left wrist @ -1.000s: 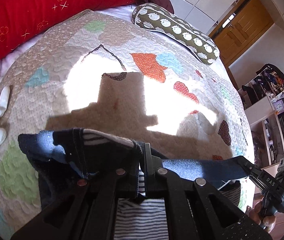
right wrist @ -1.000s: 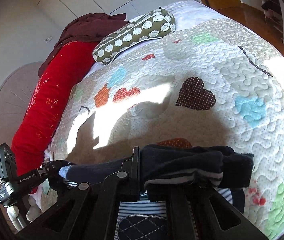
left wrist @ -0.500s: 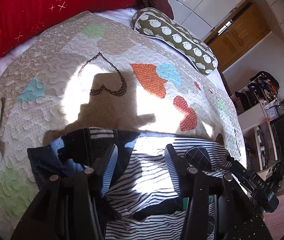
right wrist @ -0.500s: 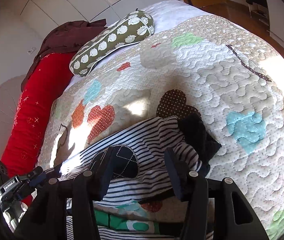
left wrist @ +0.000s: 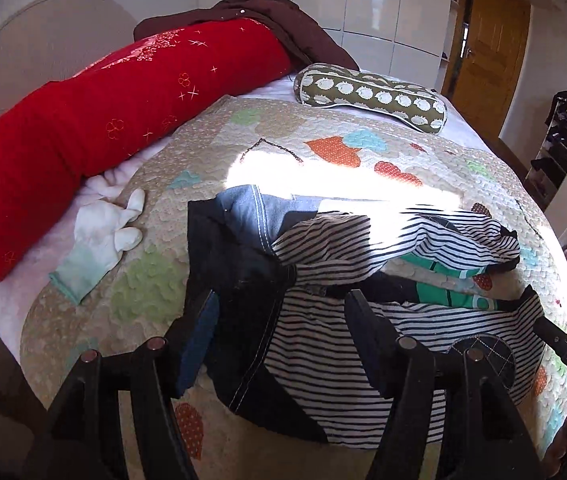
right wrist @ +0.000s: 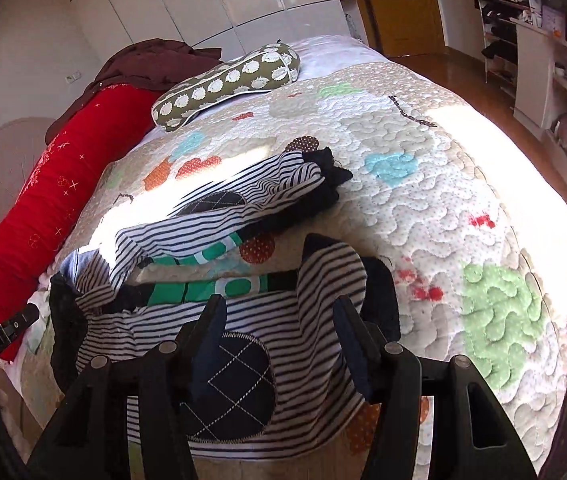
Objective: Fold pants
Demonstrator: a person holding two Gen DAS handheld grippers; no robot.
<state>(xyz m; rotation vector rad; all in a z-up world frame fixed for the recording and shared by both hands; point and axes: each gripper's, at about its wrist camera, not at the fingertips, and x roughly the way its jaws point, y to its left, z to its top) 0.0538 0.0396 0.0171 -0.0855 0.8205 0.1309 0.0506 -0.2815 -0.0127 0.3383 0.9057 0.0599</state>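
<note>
The pants (left wrist: 323,340) are black-and-white striped, with a navy waist part and round navy quilted patches. They lie loosely doubled over on the patchwork quilt (left wrist: 211,148), their two legs spread apart toward the right. My left gripper (left wrist: 279,312) hovers over the navy waist end, its jaws opening. The cloth shows in the gap below them and neither pad presses on it. My right gripper (right wrist: 279,312) hangs over the near leg of the pants (right wrist: 307,280) by a patch (right wrist: 235,384). Its jaws are opening too, with nothing pinched.
A long red bolster (left wrist: 103,128) lies along the far left of the bed, with a brown garment (left wrist: 283,20) on it. There is a green patterned pillow (left wrist: 371,96) at the back and a white mitten (left wrist: 99,236) on the left. Shelves (right wrist: 555,64) stand beyond the bed's right side.
Both grippers were shut on the folded dark edge of the pants. They have opened, let it drop onto the quilt and drawn back, so more of the bed shows.
</note>
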